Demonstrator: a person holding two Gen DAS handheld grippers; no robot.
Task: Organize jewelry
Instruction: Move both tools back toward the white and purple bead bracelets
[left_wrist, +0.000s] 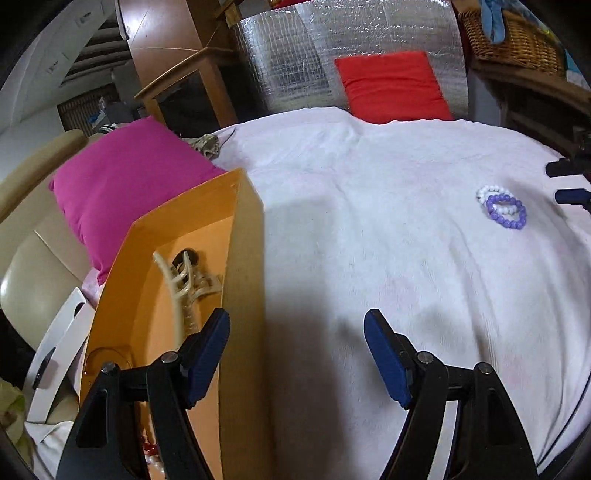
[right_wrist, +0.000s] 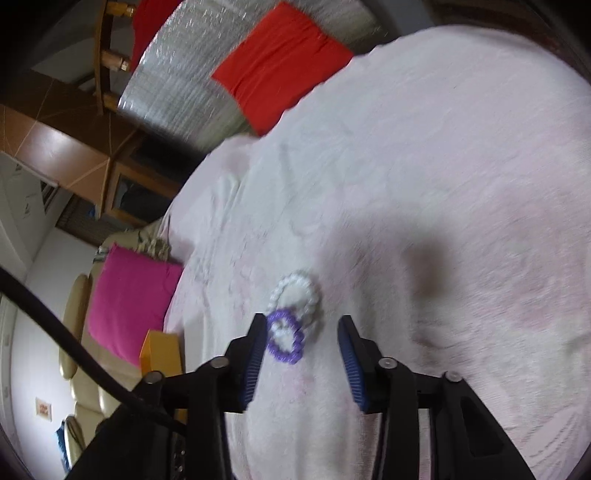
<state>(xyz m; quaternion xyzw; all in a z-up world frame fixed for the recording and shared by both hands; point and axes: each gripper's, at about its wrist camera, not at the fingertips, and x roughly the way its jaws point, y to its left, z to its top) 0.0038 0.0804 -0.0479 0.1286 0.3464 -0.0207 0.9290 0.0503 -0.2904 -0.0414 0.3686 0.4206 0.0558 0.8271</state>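
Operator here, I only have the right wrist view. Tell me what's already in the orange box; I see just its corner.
Observer: A cream hair claw clip lies inside the orange box, seen from the left wrist view.
Operator: Report where the left gripper is.
Observer: The left gripper has its jaws wide apart, empty, straddling the box's near wall, one jaw over the box, one over the white cloth.
Operator: Say what else is left on the cloth.
Observer: Only the purple bead bracelet overlapping the white bead bracelet; the right gripper is open around the purple one, not pressing it.
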